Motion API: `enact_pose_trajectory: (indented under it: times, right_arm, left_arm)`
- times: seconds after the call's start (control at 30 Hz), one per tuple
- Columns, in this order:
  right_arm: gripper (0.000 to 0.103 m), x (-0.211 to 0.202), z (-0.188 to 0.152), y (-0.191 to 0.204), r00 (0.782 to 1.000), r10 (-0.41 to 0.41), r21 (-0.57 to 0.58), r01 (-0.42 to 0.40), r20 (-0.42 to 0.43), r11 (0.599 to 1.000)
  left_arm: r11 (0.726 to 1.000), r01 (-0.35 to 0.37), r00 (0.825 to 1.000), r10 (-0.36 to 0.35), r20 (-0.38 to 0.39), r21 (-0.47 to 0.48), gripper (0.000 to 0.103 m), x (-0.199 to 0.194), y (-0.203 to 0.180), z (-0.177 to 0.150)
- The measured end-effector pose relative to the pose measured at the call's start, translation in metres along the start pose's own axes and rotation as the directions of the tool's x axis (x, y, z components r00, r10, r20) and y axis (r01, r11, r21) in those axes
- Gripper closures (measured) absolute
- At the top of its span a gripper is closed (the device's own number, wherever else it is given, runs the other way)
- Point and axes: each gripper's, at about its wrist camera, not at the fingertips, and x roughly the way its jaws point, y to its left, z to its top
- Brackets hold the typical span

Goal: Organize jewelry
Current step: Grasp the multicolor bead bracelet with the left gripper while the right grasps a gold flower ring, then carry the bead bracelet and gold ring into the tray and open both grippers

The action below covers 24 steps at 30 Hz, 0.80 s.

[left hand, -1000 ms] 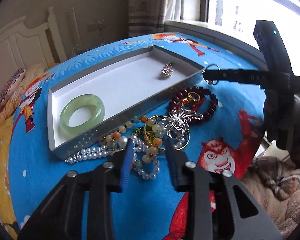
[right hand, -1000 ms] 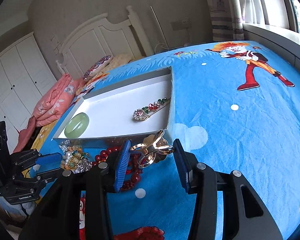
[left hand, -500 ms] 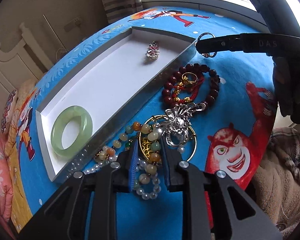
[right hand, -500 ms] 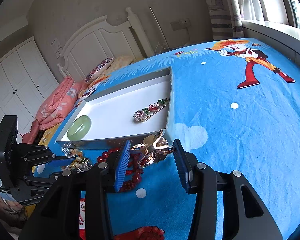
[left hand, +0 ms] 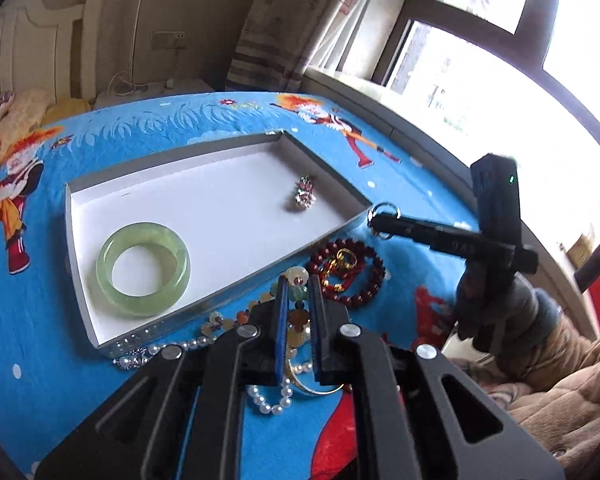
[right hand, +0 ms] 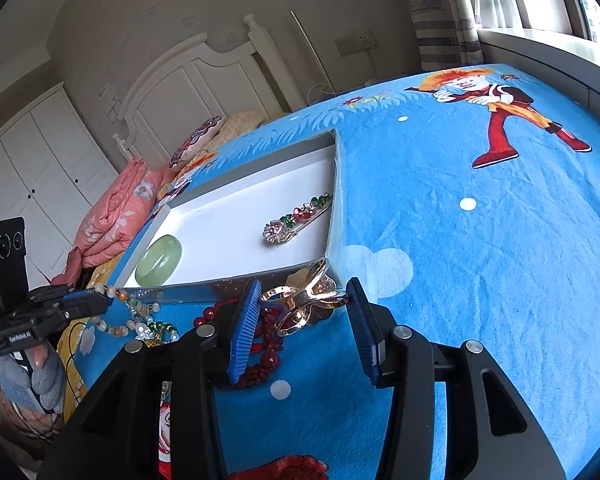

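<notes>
Left gripper (left hand: 299, 304) was clenched on multicoloured bead necklace (left hand: 296, 280), beads pinched between blue pads, strand trailing to pearl strand (left hand: 270, 400) on blue cartoon bedspread (left hand: 40, 340). Right gripper (right hand: 300, 320) was grasping gold flower hair clip (right hand: 306, 300), just beside near corner of white tray (left hand: 76, 200). Inside tray: green jade bangle (left hand: 143, 270) at one end, jewelled hairpin (right hand: 296, 218) at other. Dark red bead bracelet (left hand: 346, 274) lay on bedspread beside tray.

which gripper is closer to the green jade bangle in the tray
Left. The left gripper is by the tray wall nearest the green bangle; the right gripper is at the tray's far corner.
</notes>
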Motion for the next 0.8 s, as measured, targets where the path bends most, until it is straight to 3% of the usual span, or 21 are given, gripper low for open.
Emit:
enact_pose_trajectory:
  times: [0.1, 0.47, 0.8]
  right_arm:
    - [0.058, -0.001, 0.000, 0.003, 1.000, -0.002, -0.013, 0.002, 0.002, 1.000]
    - [0.058, -0.009, -0.003, 0.016, 0.999, -0.041, -0.071, 0.043, 0.028, 0.997]
    - [0.058, -0.017, 0.005, 0.034, 0.998, -0.045, -0.123, 0.050, 0.048, 0.991]
  left_arm:
    - [0.998, 0.046, 0.998, -0.044, 0.039, -0.046, 0.094, -0.009, 0.006, 0.003]
    - [0.998, -0.064, 0.995, 0.063, 0.074, 0.002, 0.094, -0.032, -0.005, 0.015]
    - [0.992, -0.117, 0.988, 0.112, 0.107, 0.043, 0.094, -0.034, -0.007, 0.041]
